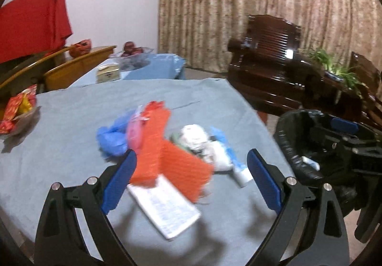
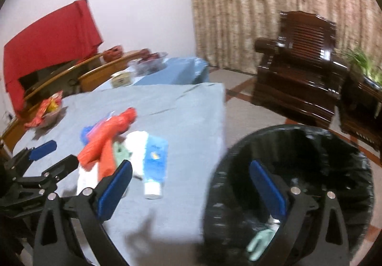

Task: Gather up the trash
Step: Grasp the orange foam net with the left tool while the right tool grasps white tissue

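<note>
The trash sits bunched in one heap near the middle of the desk [image 1: 71,127], on its grey-blue cloth: an orange net bag [image 1: 164,153] draped over a flat white box [image 1: 167,208], a blue plastic bag [image 1: 112,139] and a pink scrap [image 1: 135,133] to its left, a crumpled white wad [image 1: 194,137] and a blue-and-white tube [image 2: 154,160] to its right. Heaped like this, everything lies within short reach of the bin [image 2: 334,146], which stands on the floor right at the desk's edge, lined with a black bag and open at the top so things can simply be dropped in. A pale green scrap [image 2: 259,242] and something white already lie at its bottom.

The left hand-held gripper [image 1: 191,177] stands wide and empty, its blue pads straddling the orange net bag without touching it, which looks like the lining-up for the next pick. The right hand-held gripper [image 2: 191,184] is also wide and empty, one finger over the desk's edge and the other over the bin's mouth, a fitting place for having nothing to hold. Most of the heap is not yet cleared.
</note>
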{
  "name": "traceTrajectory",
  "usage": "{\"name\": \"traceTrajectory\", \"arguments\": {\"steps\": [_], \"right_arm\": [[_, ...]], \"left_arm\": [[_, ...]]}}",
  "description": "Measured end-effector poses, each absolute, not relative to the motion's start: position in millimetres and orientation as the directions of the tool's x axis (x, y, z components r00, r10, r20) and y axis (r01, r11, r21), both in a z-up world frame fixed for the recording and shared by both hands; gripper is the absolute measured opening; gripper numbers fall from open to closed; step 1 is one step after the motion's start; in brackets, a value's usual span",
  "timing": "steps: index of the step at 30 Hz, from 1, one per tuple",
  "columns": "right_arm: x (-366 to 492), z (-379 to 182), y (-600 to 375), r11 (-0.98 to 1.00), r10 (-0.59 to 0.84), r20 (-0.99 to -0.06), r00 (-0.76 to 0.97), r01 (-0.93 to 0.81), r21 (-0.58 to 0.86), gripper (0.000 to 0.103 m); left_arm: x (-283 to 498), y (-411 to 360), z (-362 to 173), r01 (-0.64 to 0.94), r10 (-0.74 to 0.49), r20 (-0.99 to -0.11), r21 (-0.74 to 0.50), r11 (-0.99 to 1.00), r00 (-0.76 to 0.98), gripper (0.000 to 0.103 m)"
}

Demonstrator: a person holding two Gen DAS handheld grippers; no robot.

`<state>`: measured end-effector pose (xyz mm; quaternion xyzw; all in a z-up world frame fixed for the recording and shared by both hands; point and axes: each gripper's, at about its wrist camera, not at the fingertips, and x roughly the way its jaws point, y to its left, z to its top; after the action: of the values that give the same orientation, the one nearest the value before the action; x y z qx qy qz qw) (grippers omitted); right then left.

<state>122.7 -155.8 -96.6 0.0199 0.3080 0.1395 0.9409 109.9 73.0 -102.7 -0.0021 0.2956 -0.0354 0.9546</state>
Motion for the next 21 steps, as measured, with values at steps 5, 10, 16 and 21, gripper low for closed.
{"name": "traceTrajectory", "arguments": {"steps": [5, 10, 16, 21], "right_arm": [[132, -115, -127, 0.949, 0.304, -0.609, 0.733, -0.291, 0.123, 0.089], [143, -134, -107, 0.944, 0.306, -0.647, 0.699, -0.313, 0.108, 0.078], [161, -147, -93, 0.937, 0.313, -0.672, 0.671, -0.332, 0.105, 0.064], [178, -157, -74, 0.927, 0.330, -0.690, 0.644, -0.359, 0.108, 0.059]], "left_arm": [[107, 93, -113, 0.014, -0.021, -0.573, -0.017, 1.000, 0.819, 0.091], [109, 107, -125, -0.012, 0.001, -0.587, -0.015, 1.000, 0.809, 0.091], [114, 115, -134, -0.026, 0.008, -0.598, -0.021, 0.999, 0.802, 0.091], [122, 122, -139, -0.035, 0.014, -0.600, -0.022, 0.999, 0.800, 0.090]]}}
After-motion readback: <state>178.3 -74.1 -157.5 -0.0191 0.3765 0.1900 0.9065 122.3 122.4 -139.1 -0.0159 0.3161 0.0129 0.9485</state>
